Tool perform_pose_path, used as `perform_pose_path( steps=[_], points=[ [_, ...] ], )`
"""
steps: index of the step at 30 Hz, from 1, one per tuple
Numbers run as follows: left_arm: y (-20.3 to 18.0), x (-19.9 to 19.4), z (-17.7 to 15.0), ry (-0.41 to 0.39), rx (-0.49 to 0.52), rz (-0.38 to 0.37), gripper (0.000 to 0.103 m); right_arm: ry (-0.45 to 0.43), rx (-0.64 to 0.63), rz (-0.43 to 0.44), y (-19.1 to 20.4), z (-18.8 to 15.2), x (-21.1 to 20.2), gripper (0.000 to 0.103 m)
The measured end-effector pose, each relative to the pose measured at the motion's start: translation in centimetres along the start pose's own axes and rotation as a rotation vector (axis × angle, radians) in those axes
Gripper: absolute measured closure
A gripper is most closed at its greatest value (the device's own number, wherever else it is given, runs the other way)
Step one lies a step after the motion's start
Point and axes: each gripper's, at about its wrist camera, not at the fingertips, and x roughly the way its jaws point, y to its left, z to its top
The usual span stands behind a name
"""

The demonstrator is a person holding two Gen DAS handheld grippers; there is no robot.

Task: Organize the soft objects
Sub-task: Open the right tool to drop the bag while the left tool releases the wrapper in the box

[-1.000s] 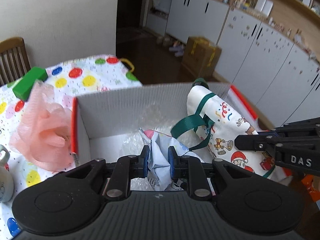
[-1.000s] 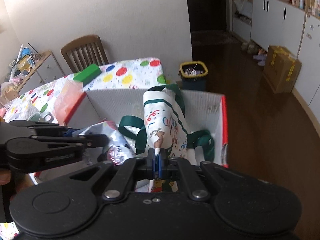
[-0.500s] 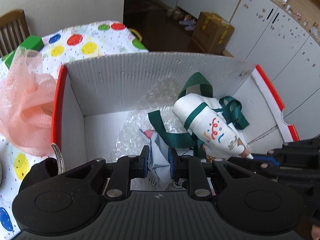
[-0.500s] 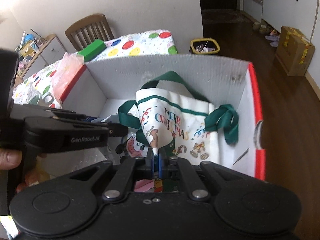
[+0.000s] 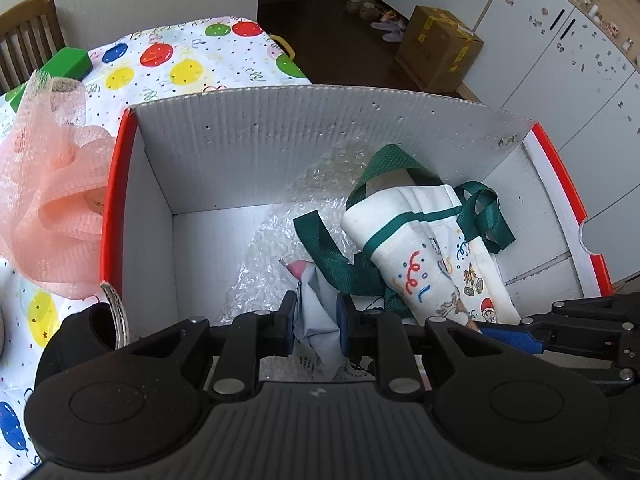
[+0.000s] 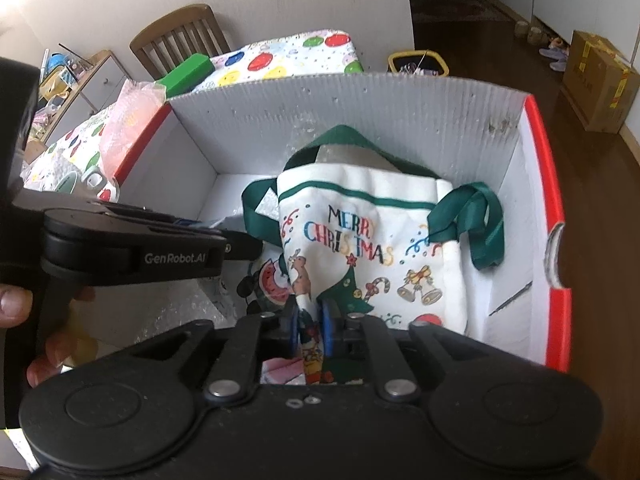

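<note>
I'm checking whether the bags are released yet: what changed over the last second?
Both bags came down into the white box. The Christmas tote now lies on its floor, and the right tool is opening, the cloth still between its pads. The left tool stays clamped on the pale blue bag. The pink mesh outside is unmoved.

Tote bag point(image 6: 372, 248) inside box point(image 6: 360, 112), cloth point(image 5: 316, 312) just left of it.

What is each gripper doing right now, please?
Left gripper: closed on the light blue cloth, held over the box.
Right gripper: jaws opening, a corner of the Christmas tote bag between them.
</note>
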Motion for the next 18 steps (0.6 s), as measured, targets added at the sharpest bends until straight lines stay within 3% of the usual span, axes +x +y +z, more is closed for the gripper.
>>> perform_pose_path(
  steps=[5, 9, 12, 13, 18],
  points=[
    [-0.5, -0.5, -0.1, -0.027, 0.037, 0.032, 0.082, 0.015, -0.008, -0.001, 0.1, -0.2, 0.3, 0.080],
    [-0.9, -1.5, -0.3, -0.066, 0.068, 0.057, 0.070, 0.004, -0.003, 0.006, 0.1, -0.2, -0.1, 0.075],
    [-0.9, -2.4, -0.4, -0.096, 0.060, 0.054, 0.048, -0.014, -0.008, 0.004, 0.1, -0.4, -0.8, 0.067],
    [-1.0, -2.7, -0.4, -0.104, 0.059, 0.054, 0.046, -0.026, -0.008, 0.005, 0.2, -0.4, -1.1, 0.066],
    [-1.7, -4.5, -0.9, -0.158, 0.076, 0.052, 0.046, -0.073, -0.027, 0.001, 0.4, -0.8, -2.8, 0.060]
  ],
)
